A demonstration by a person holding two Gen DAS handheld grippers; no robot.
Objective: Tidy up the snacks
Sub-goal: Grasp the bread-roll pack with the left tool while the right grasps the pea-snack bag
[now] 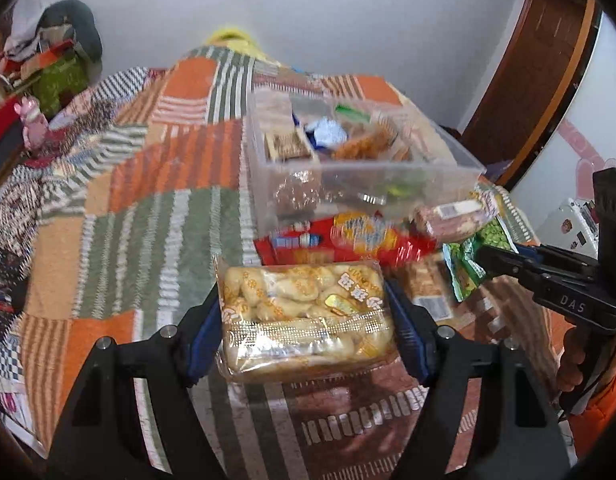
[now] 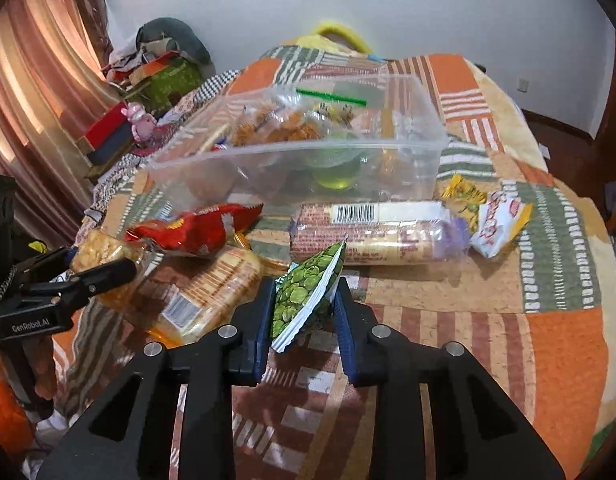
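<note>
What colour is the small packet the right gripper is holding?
Green, printed with round green peas, with a white edge: the pea packet held in the right gripper. Clearest in the right wrist view.

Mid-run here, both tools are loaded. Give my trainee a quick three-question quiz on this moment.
1. True or false: the left tool is empty.
2. What does the right tool grip? A) red bag B) green pea packet C) cookie roll
3. Fill in: the clear bin already holds some ____.

Key
1. False; it clamps a tray of pastries.
2. B, the green pea packet. The red bag and cookie roll lie on the blanket.
3. Snacks.
</note>
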